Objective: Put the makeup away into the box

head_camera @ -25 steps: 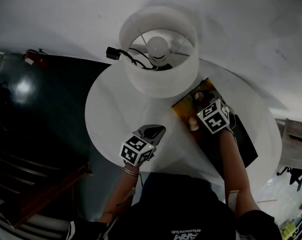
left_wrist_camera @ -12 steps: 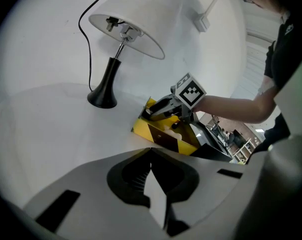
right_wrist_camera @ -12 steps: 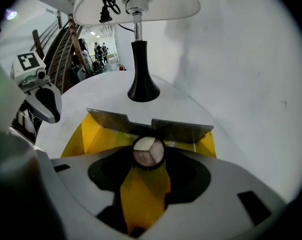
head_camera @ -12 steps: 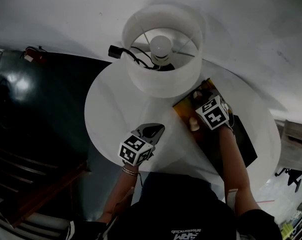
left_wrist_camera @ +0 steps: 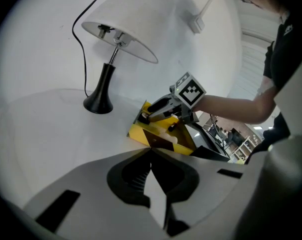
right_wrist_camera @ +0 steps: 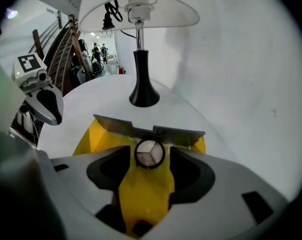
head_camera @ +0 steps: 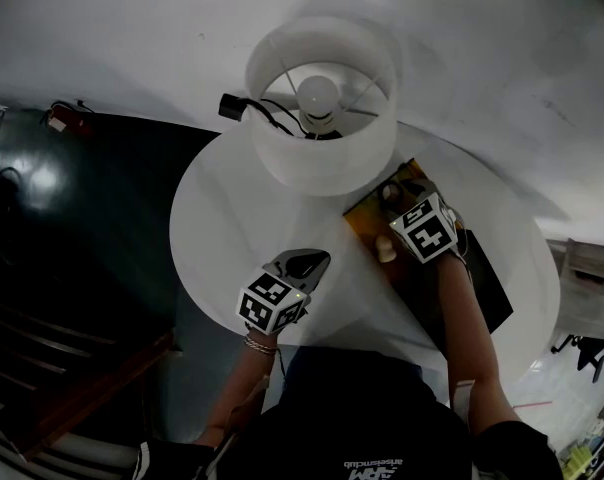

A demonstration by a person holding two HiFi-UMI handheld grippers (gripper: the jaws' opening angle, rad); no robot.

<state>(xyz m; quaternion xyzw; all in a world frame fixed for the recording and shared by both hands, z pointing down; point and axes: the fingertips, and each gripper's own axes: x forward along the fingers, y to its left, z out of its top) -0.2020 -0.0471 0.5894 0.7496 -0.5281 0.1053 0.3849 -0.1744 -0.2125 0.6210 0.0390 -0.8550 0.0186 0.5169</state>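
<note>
Round white table [head_camera: 222,228], lamp [head_camera: 322,108] beside yellow box [right_wrist_camera: 141,194]. Right gripper [head_camera: 397,200] jaws just opened; round compact [right_wrist_camera: 150,153] sits loose between them, over the box. Left gripper [left_wrist_camera: 151,151] closed, empty.

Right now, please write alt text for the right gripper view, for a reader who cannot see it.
The jaws of the right gripper have just been opening and stand apart around a round three-shade makeup compact over the yellow box. Behind it, a black-based lamp stands on the white table.
</note>
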